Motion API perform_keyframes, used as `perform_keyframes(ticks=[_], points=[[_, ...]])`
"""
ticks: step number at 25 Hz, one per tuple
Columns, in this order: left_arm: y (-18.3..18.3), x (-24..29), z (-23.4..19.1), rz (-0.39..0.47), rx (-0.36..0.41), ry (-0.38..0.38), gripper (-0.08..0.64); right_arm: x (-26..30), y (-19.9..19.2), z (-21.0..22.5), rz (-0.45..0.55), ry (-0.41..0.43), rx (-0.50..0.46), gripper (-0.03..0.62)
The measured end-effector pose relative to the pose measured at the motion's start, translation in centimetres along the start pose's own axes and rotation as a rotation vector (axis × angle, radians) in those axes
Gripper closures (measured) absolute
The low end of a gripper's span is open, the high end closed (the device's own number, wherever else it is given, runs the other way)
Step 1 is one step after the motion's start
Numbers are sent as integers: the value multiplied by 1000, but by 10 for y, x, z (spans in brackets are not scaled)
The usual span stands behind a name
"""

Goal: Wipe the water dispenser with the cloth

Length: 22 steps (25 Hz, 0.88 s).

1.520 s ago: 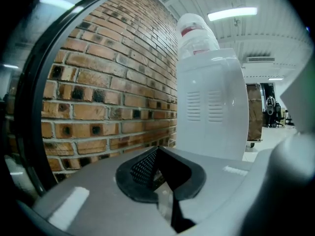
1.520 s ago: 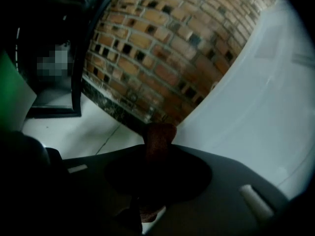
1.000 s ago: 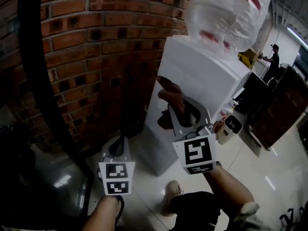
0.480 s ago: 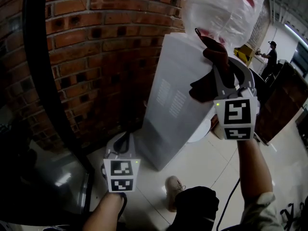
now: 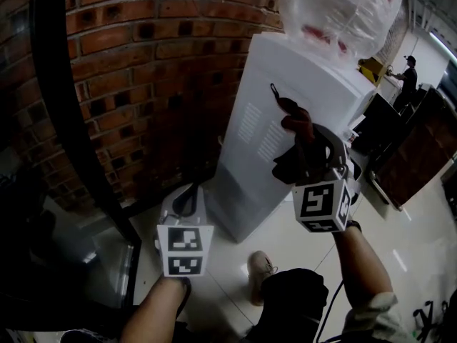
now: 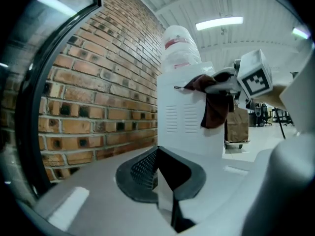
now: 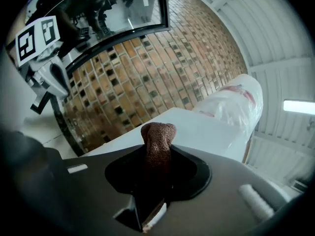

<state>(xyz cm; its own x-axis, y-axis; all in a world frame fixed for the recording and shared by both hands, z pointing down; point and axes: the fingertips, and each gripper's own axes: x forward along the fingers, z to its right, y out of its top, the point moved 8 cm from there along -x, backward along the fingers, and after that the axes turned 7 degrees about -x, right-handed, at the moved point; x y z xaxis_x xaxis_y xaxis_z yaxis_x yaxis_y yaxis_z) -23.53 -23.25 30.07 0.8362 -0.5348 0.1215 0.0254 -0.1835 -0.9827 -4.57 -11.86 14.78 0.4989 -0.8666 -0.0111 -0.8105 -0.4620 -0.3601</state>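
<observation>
Pale grey shell on the left gripper [image 5: 187, 199], with black jaws meshed on the inner face. Behind it, the left marker cube [image 5: 184, 252], white and printed with black square markers. Same build on the right gripper [image 5: 308, 148]: curved grey jaw arms, then the right marker cube [image 5: 321, 206] with black-and-white squares on two visible faces. Light-coloured sleeve [image 5: 371, 311] at the right arm, with a thin dark cable [image 5: 325, 316] alongside. Dark legwear [image 5: 289, 299] below, shorts or trousers not clear, and a pale shoe [image 5: 258, 269].
</observation>
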Motion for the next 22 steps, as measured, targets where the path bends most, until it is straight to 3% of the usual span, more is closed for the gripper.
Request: perform_keyframes(ticks=[14,18,22], points=[[-12,10,-1,-46,-1,-7,560,5,-80,-197,-190,263,-95,471],[-18,14,-1,-61,-3,-16,560,7,-94,-243,-273,382,-133,471],[-24,17,-6,-75,-25,-19,560,12,-109,-295,-427,544,-161,471]])
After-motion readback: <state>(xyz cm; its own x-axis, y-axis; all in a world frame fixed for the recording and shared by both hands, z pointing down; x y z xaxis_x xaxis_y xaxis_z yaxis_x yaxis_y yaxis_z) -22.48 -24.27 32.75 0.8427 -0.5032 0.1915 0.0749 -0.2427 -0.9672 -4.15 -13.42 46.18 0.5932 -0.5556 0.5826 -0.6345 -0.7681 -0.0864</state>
